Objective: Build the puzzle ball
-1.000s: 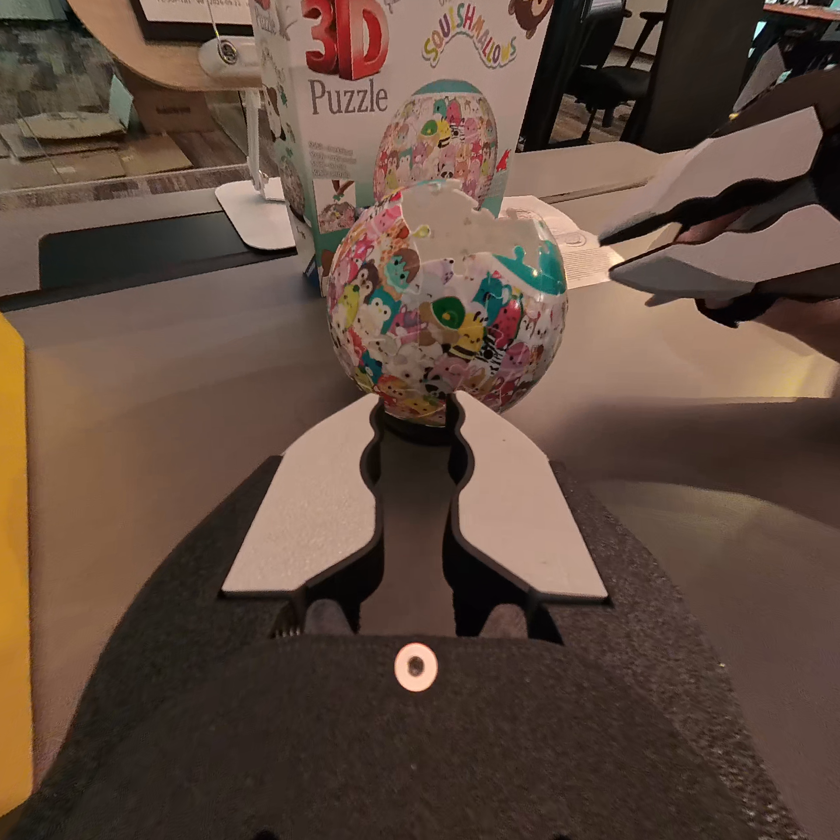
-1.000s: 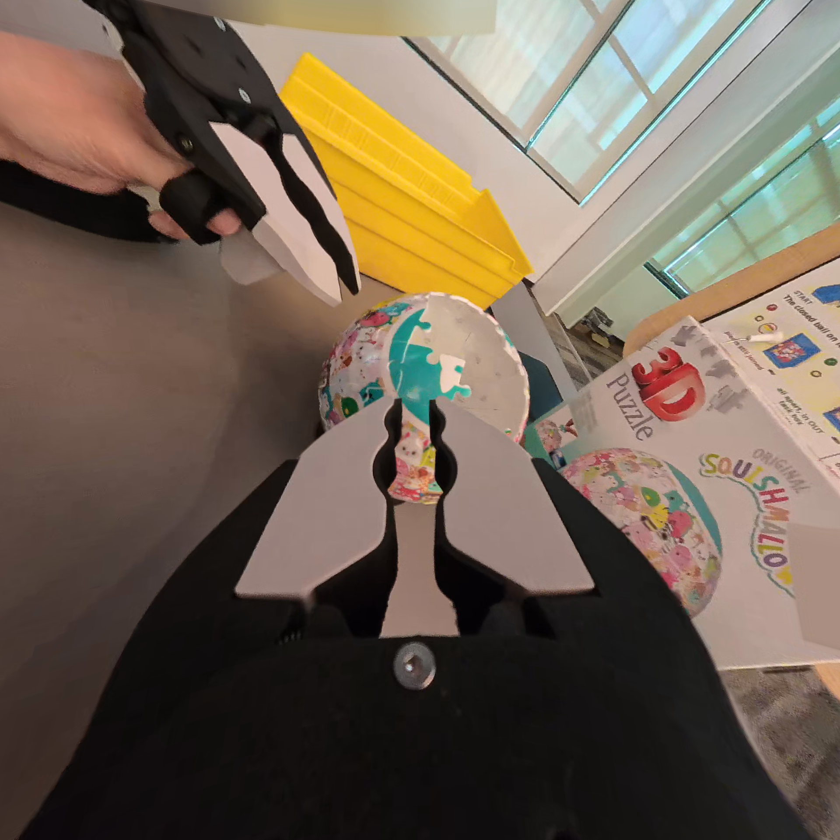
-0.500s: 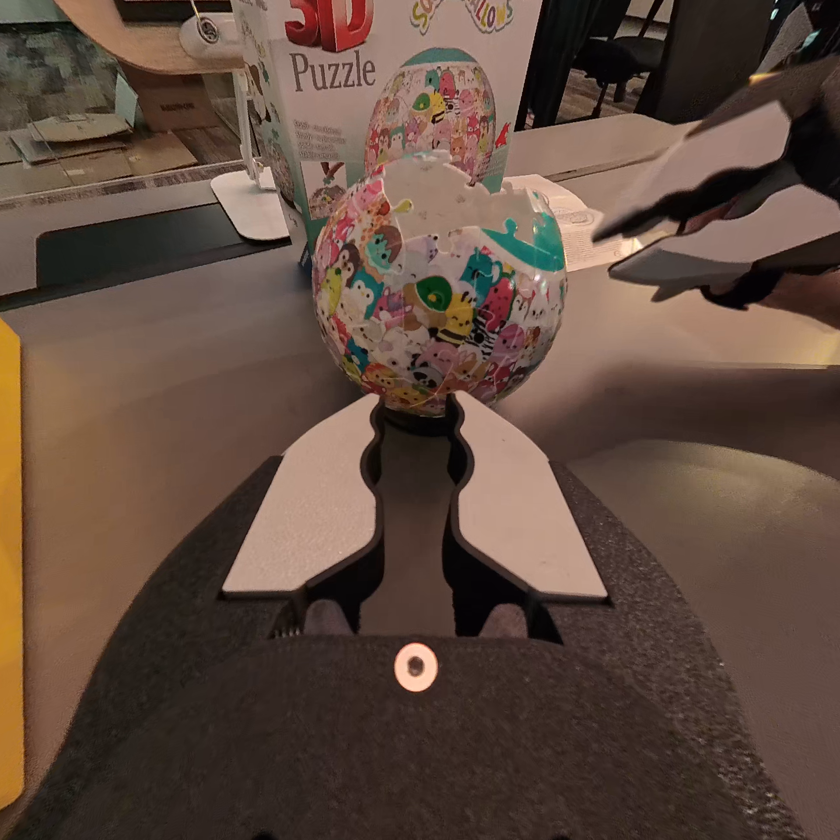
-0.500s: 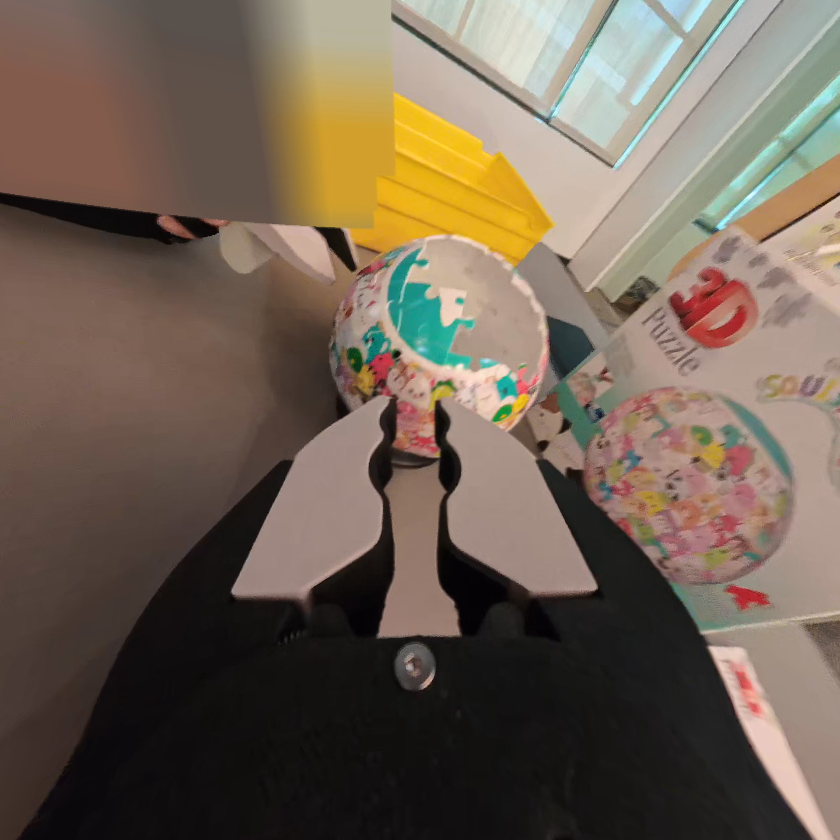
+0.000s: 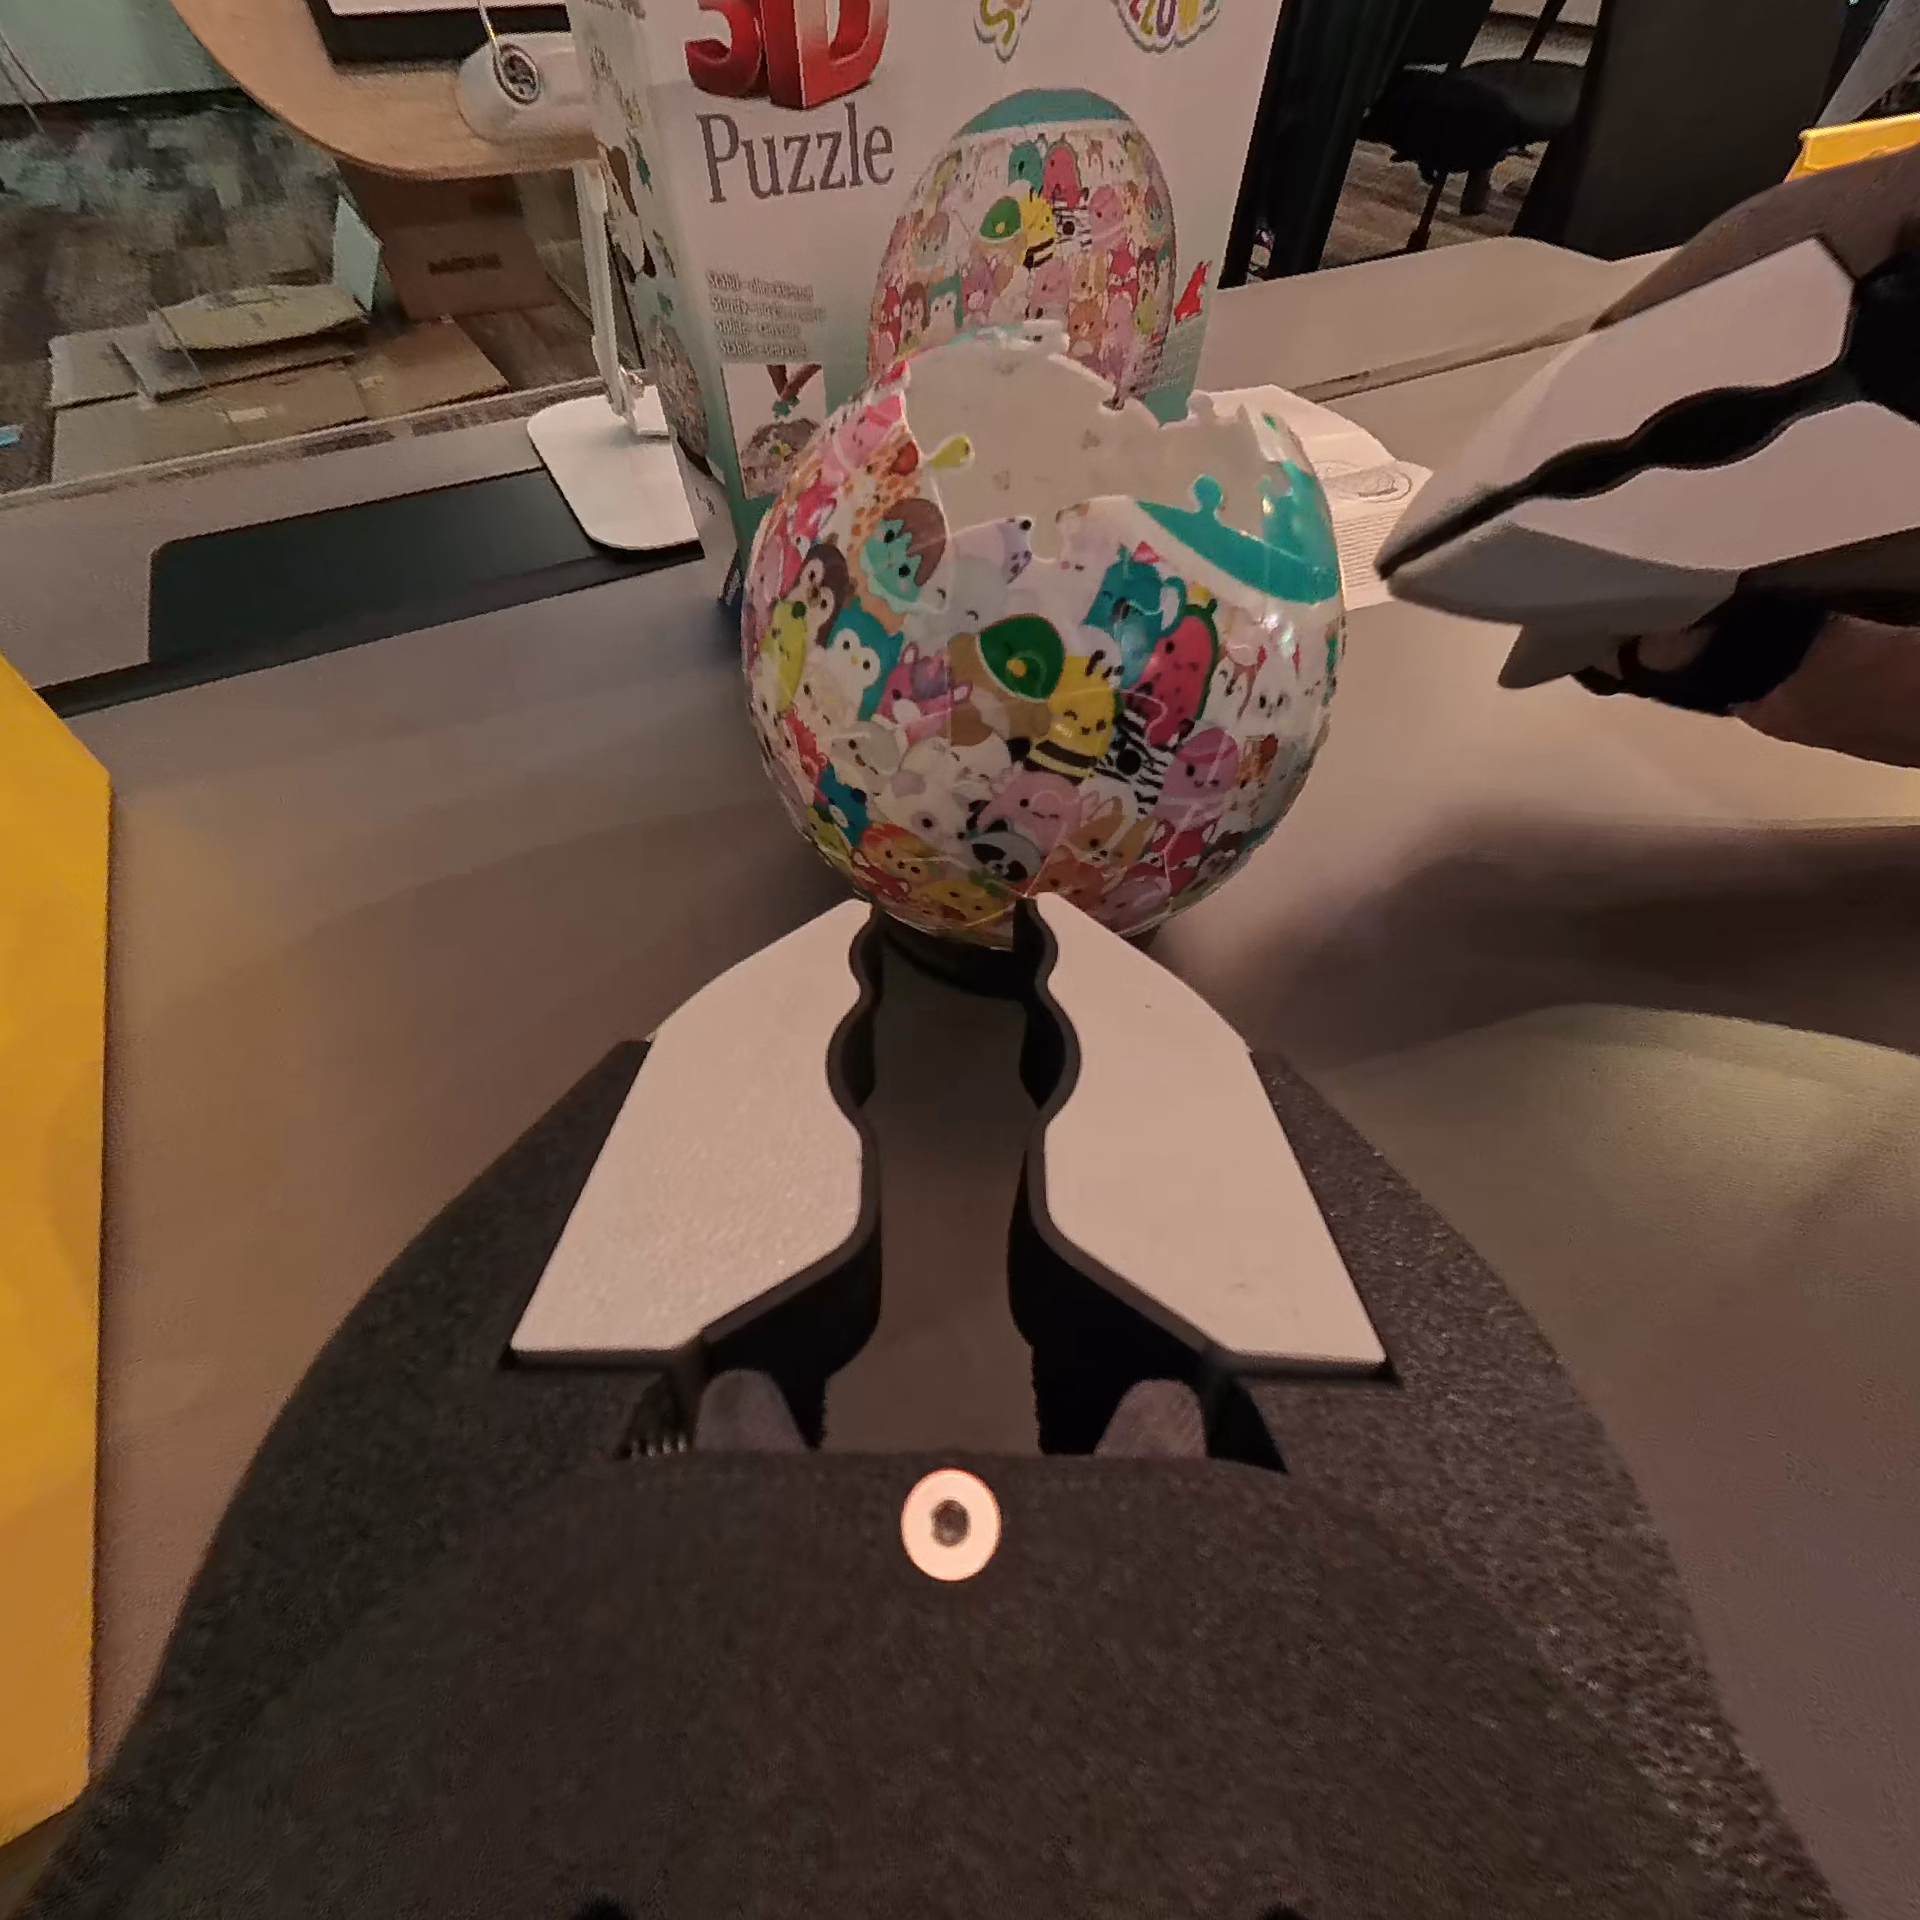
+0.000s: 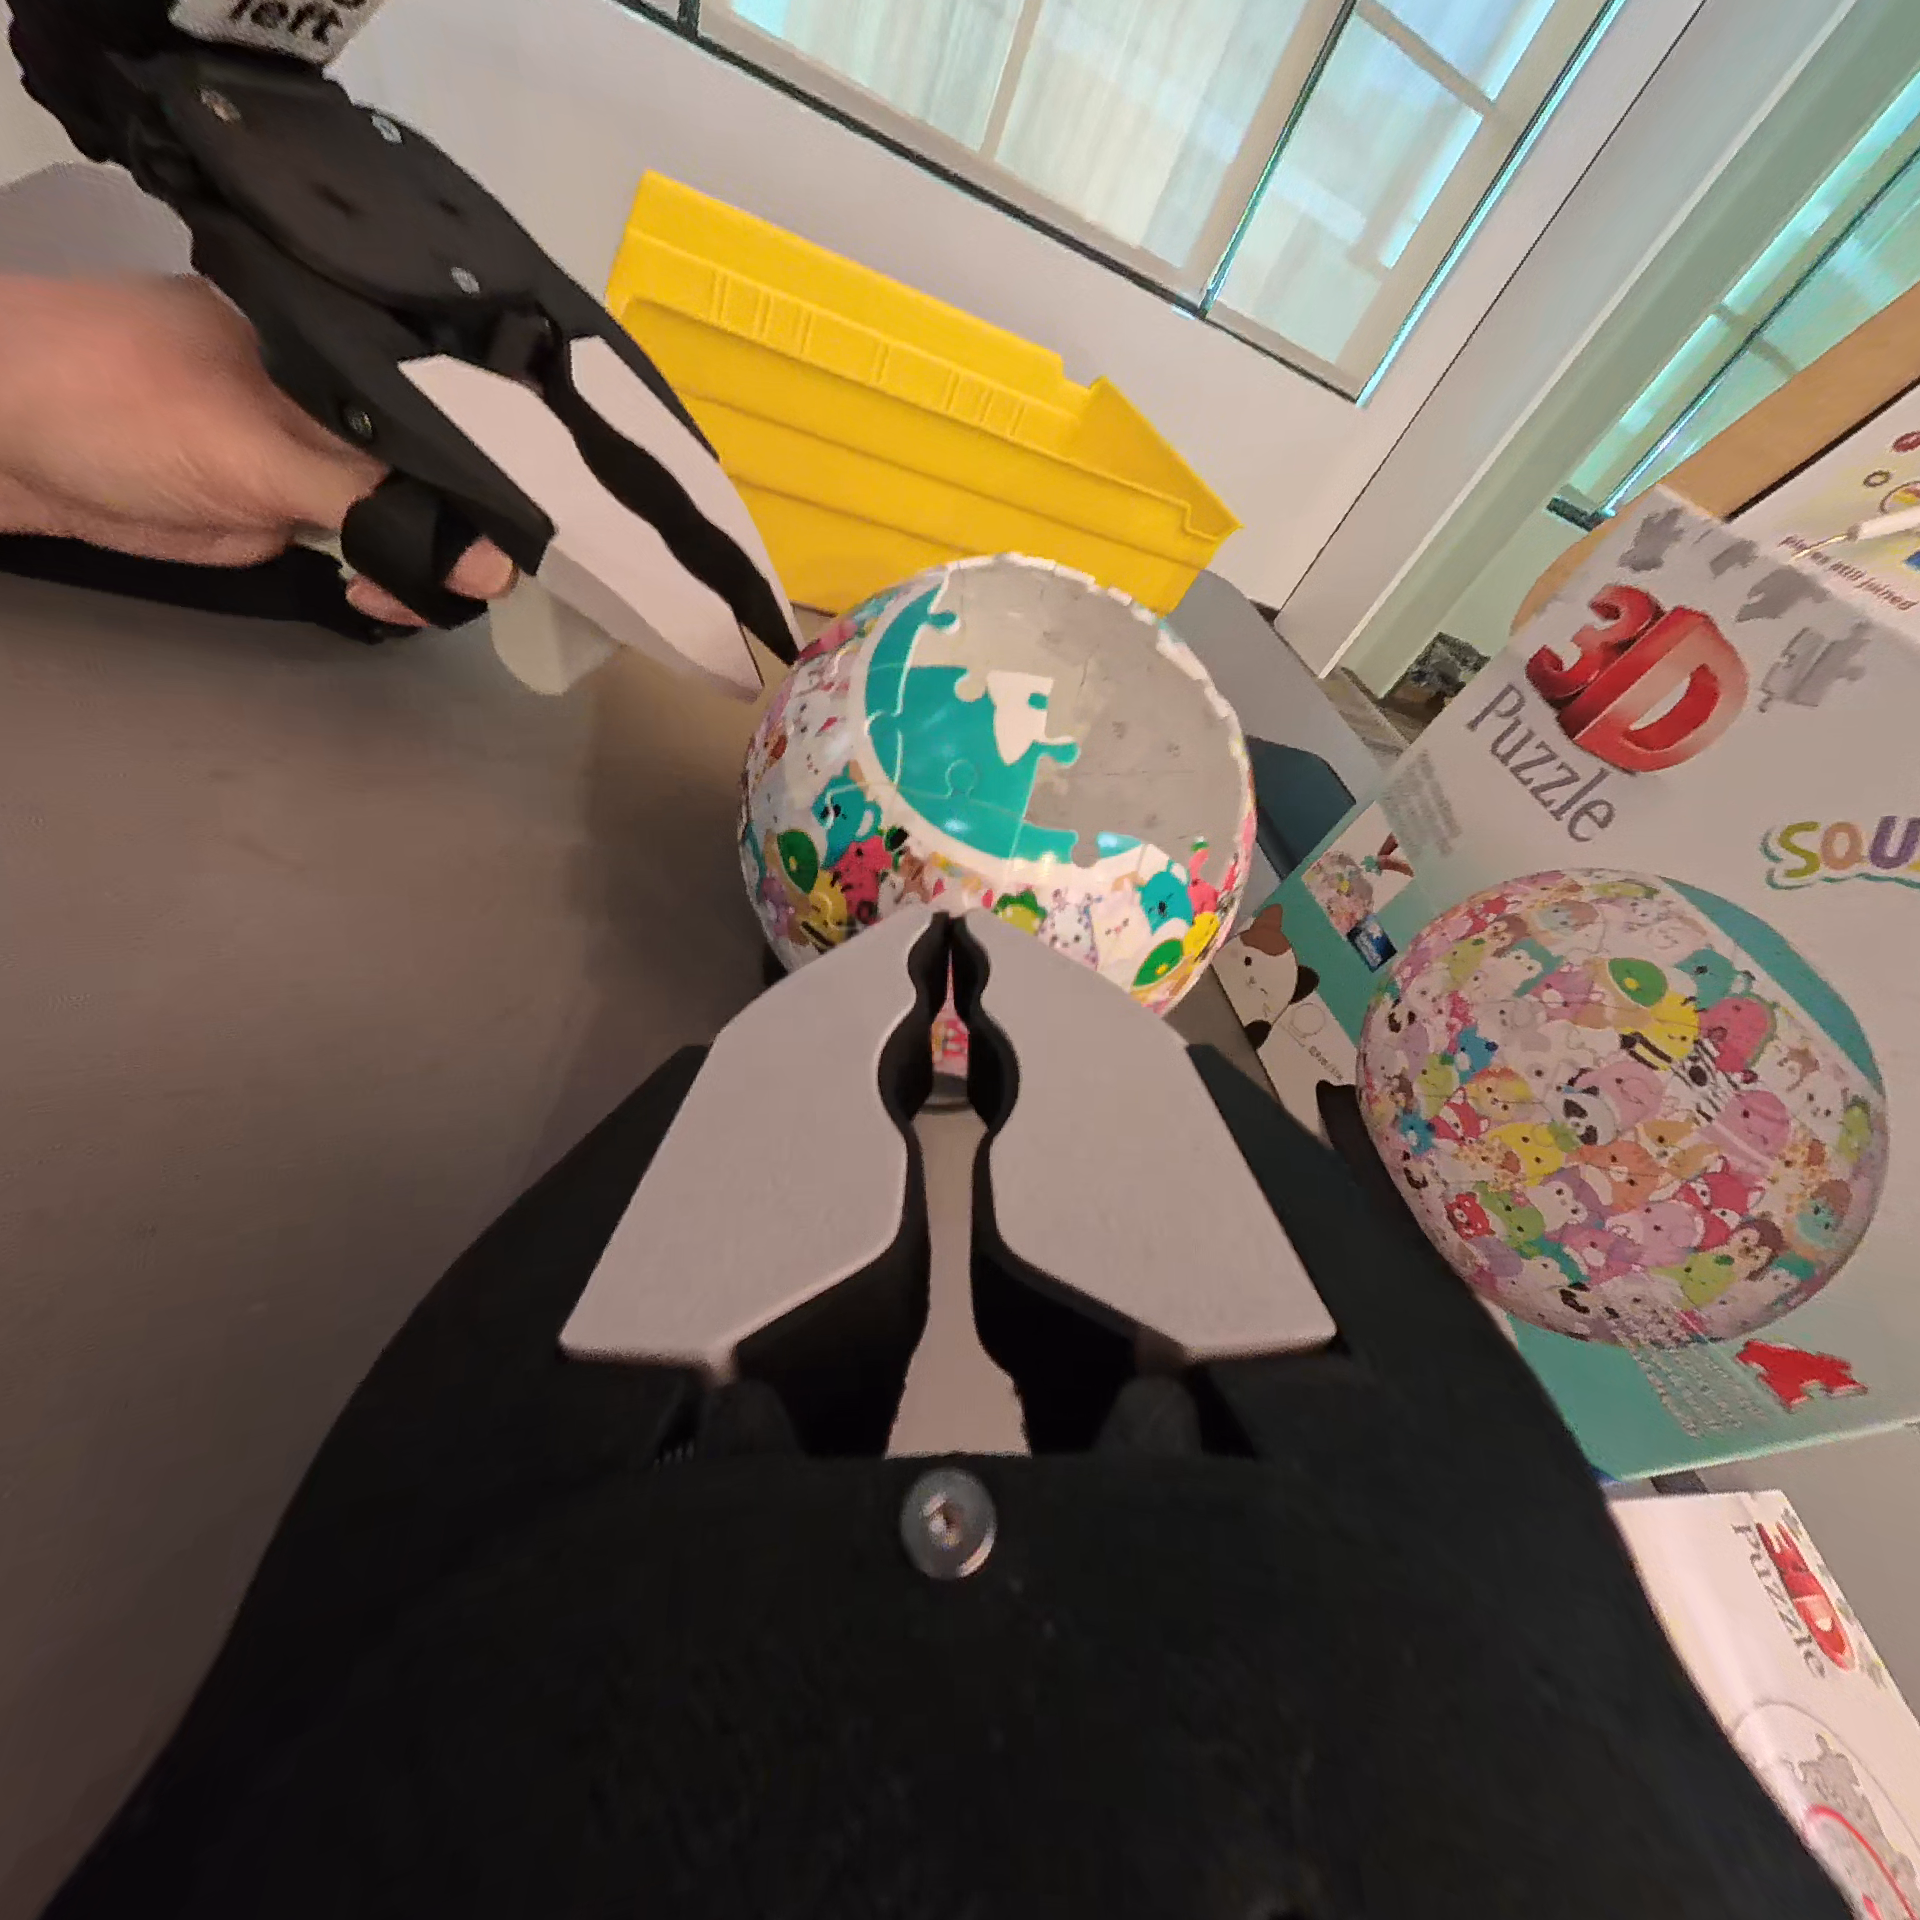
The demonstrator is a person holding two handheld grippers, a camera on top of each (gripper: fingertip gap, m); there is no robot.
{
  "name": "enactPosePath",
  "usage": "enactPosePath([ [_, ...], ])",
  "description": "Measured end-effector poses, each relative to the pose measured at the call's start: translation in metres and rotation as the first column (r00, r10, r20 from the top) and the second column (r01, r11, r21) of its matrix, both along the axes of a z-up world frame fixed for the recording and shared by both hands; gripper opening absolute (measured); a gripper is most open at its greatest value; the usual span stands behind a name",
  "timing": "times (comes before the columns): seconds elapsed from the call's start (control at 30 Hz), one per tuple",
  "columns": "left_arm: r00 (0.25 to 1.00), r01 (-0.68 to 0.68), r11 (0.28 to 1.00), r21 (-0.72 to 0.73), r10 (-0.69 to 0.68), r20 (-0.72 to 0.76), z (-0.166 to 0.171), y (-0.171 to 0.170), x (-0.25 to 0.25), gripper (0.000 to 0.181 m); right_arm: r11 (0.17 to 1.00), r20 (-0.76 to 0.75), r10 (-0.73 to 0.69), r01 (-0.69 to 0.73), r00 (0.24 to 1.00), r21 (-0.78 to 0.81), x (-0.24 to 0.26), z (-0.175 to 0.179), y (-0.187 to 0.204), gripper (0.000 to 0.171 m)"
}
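The puzzle ball [image 5: 1039, 675] stands on a small dark base [image 5: 956, 961] on the grey table. It is covered in colourful figures. Its top is open, with a jagged rim, a white inside and some teal pieces. It also shows in the right wrist view [image 6: 997, 790]. My left gripper [image 5: 951, 920] is open and empty, its tips close against the ball's lower front. In the right wrist view the left gripper [image 6: 769, 665] sits at the ball's side. My right gripper [image 6: 948, 923] is shut just in front of the ball. In the left wrist view the right gripper [image 5: 1397, 566] hovers beside the teal rim with no piece between its fingers.
The puzzle box [image 5: 935, 208] stands right behind the ball and also shows in the right wrist view [image 6: 1662, 935]. A yellow bin [image 6: 894, 416] lies beyond the ball. A paper sheet [image 5: 1351, 488] lies by the box. A printed leaflet [image 6: 1787, 1662] lies near the right gripper. About 12 cm separates my left fingertips from my right.
A second ago my right gripper held a colourful piece at the ball's rim. It opened, the piece left the jaws, and the fingers have now shut. The left gripper moved closer to the ball.
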State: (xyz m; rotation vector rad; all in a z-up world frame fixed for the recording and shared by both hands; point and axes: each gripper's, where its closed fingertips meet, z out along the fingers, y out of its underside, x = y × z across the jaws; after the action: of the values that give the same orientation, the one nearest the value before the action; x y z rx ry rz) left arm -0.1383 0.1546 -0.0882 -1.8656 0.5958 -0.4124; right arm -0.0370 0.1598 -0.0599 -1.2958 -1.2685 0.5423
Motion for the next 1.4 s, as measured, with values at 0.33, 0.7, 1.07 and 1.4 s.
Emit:
enactPosePath([
  [0.33, 1.0, 0.011, 1.0, -0.001, -0.011, -0.014, -0.001, -0.002, 0.003, 0.023, 0.998, 0.031, -0.024, 0.022, 0.999, 0.055, -0.003, 0.001, 0.003, 0.001],
  [0.7, 1.0, 0.02, 1.0, 0.002, -0.02, -0.024, -0.001, -0.003, 0.005, 0.023, 0.997, 0.039, -0.051, 0.048, 0.998, 0.057, -0.003, 0.003, 0.009, 0.001],
  [1.07, 1.0, 0.021, 1.0, 0.0, -0.021, -0.024, -0.002, -0.003, 0.006, 0.022, 0.999, 0.069, -0.023, 0.02, 0.997, 0.04, -0.012, -0.003, 0.005, 0.001],
  [1.4, 1.0, 0.026, 1.0, -0.004, -0.026, -0.005, 0.0, -0.004, 0.005, 0.022, 0.991, 0.076, 0.127, -0.13, 0.989, 0.039, 0.009, 0.017, 0.01, 0.012],
])
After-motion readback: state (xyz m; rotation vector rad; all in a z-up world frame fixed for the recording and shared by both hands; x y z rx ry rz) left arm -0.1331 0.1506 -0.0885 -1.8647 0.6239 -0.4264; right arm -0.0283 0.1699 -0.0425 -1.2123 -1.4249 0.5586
